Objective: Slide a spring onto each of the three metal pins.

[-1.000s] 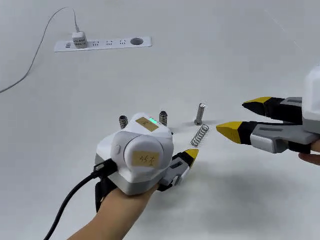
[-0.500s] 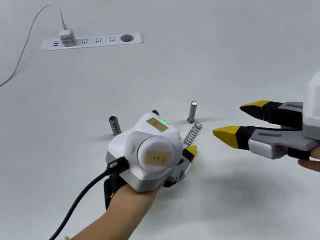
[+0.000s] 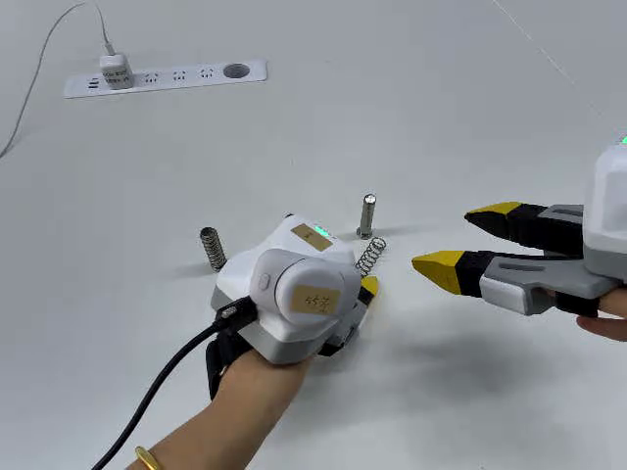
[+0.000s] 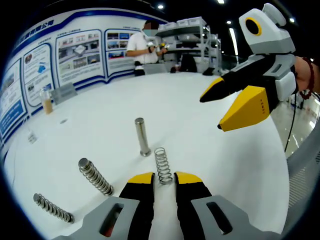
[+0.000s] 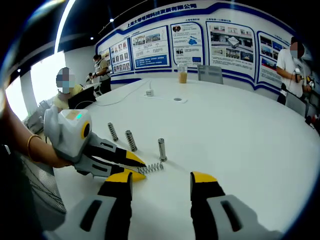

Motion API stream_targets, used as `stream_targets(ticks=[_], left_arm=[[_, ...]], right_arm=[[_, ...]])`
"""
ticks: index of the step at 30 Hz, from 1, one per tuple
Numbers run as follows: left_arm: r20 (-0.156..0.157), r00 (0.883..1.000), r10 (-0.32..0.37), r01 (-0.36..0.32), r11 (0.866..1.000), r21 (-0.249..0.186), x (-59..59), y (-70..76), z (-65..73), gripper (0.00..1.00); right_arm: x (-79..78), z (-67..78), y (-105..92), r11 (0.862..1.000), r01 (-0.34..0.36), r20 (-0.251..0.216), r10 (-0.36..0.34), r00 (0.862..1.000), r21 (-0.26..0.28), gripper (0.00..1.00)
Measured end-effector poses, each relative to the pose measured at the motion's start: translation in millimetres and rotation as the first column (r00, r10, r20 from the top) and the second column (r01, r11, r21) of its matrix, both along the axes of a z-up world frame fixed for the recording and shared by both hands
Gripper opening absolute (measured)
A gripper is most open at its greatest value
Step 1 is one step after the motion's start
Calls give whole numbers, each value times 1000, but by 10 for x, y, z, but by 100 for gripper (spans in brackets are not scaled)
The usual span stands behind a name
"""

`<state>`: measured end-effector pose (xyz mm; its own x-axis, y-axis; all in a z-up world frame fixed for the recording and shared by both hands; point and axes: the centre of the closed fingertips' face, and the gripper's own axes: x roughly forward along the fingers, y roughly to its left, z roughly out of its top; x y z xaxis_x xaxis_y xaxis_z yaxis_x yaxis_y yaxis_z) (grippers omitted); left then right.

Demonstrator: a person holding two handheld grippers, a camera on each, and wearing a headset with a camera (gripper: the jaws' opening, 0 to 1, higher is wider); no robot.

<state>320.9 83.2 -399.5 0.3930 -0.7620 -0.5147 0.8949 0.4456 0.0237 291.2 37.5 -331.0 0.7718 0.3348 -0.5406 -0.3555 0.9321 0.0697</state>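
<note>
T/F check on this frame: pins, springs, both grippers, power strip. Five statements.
1. Two pins already carry springs. True.
2. The third pin carries a spring too. False: the bare pin stands upright, and the loose spring lies beside it.
3. The right gripper has its jaws shut. False: they stand open, holding nothing.
4. The left gripper has its jaws around one end of the loose spring. True.
5. Nothing is plugged in at the back of the table. False: a charger sits in the power strip.

one sprung pin (image 4: 95, 176) hidden (head view) behind left tool (image 4: 159, 179), right tool (image 3: 443, 239) edge-cropped
</note>
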Motion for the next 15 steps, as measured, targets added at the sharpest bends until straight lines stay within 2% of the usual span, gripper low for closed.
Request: stream_targets(ticks=[9, 15], left_arm=[[17, 1000, -3, 3, 1000, 17, 6, -14, 3, 12], [43, 999, -14, 13, 999, 35, 2, 7, 8, 10]], right_arm=[[1, -14, 8, 1000, 14, -12, -14, 1000, 11, 47], [7, -14, 11, 999, 23, -15, -23, 1000, 26, 47]])
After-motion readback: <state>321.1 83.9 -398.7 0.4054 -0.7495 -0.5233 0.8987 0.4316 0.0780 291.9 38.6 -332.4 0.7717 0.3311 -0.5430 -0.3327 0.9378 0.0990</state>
